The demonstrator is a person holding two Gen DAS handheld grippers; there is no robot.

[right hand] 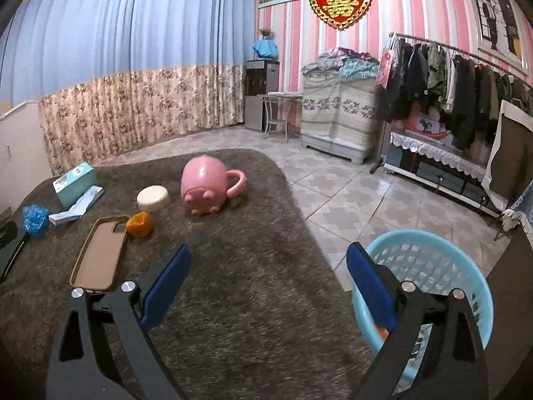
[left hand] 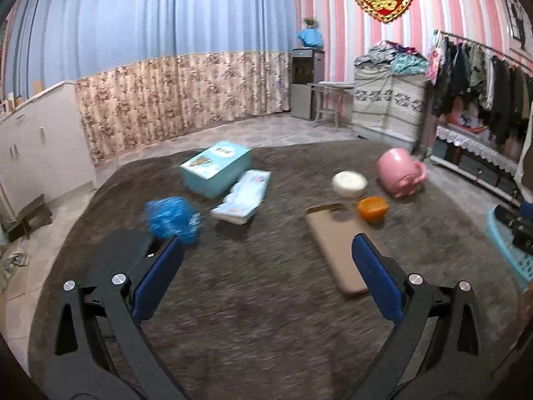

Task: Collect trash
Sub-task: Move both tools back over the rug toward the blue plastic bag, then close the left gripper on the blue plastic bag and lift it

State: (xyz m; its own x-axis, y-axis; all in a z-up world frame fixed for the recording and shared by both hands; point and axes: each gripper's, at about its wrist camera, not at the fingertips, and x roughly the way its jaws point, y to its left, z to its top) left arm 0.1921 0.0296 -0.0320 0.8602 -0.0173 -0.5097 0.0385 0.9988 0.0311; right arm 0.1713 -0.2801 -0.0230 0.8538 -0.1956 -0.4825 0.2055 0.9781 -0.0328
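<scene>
Both hand-held grippers are hovering over a shaggy grey-brown rug. The left gripper is standing with its blue-padded jaws spread wide and nothing between them. The right gripper is likewise gaping wide and gripping nothing.

The trash items are lying on the rug:
- A crumpled blue plastic wrapper is sitting just beyond the left gripper's left finger, blurred in that view.
- A crumpled orange wrapper is lying just beside the top end of a flat tan phone case — whether the two are touching cannot be told.
- A flattened white-and-blue paper packet is lying against a light-blue cardboard box.

A round cream-white disc is resting between the orange wrapper and a pink ceramic mug, which is lying tipped on its side with the handle pointing right.

A light-blue perforated plastic basket is standing on the tiled floor off the rug's right edge, partly behind the right gripper's right finger — a small orange scrap is showing inside it.
</scene>
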